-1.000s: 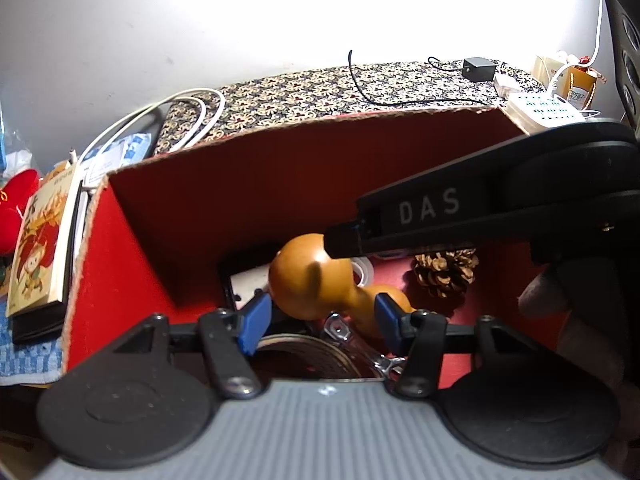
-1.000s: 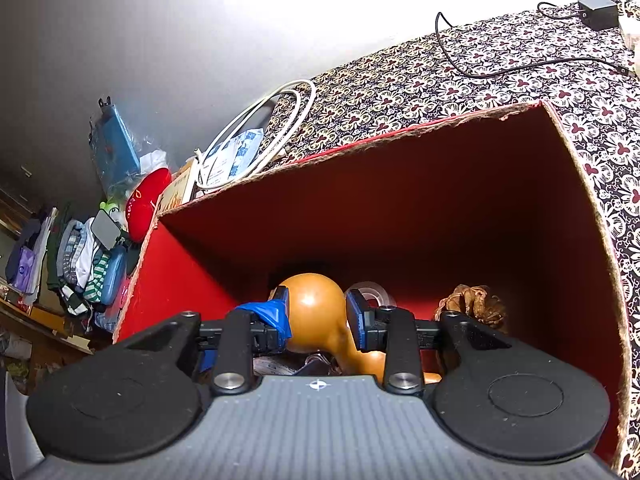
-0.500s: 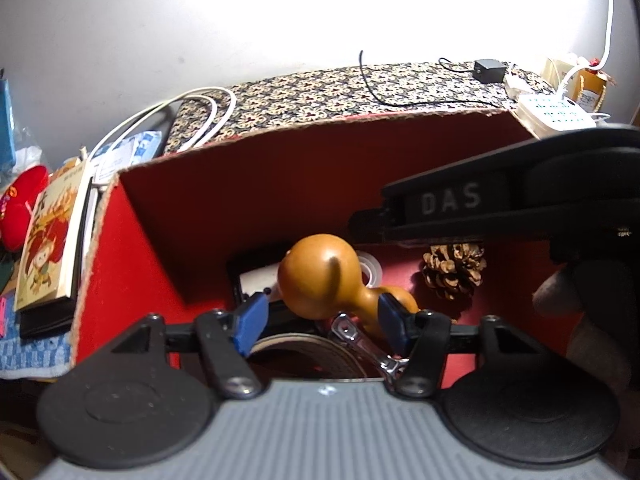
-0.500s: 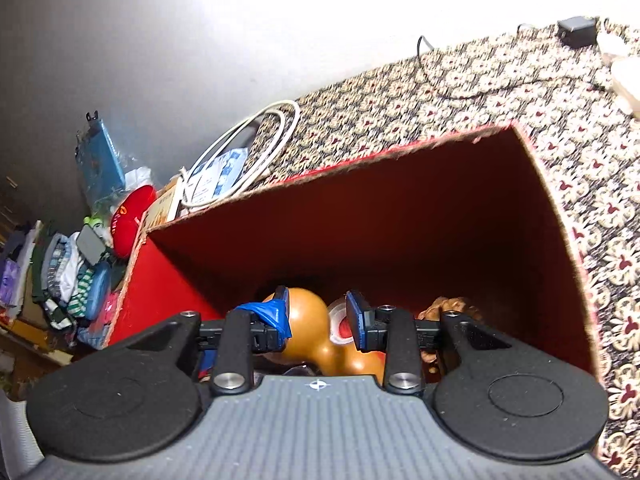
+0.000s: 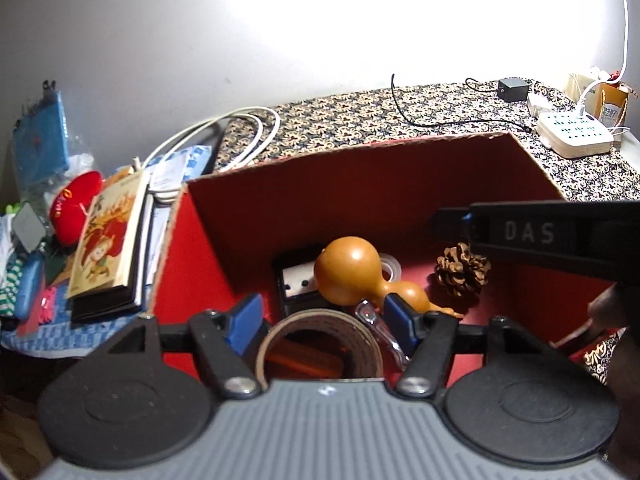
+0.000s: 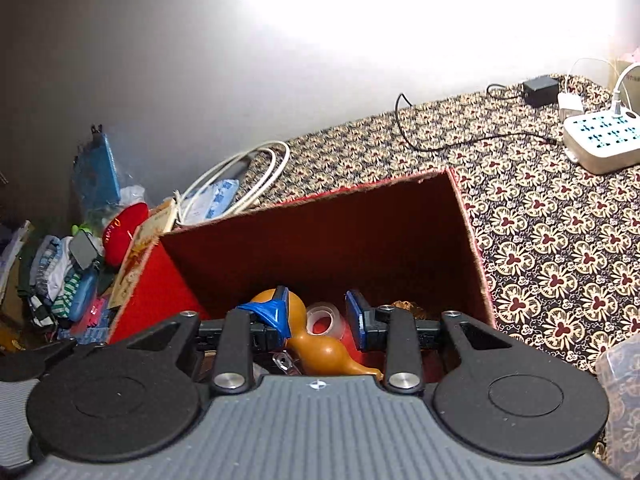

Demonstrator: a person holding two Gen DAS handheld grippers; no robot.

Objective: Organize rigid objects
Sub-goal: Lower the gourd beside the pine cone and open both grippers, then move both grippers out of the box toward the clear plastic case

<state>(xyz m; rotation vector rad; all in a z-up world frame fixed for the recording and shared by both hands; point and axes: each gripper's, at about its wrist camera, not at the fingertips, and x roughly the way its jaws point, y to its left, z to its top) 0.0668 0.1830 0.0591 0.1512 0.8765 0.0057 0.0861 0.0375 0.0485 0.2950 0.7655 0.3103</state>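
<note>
Both my grippers rose away from the red box

In the left wrist view my left gripper had its jaws opening, nothing pressed between the blue pads, and the gourd sank from between them to just above, while a tape roll came into sight at lower centre. The red box shrank toward the middle and more patterned cloth showed at right. My right gripper slid from centre frame to the right edge, baring the pine cone.
</note>
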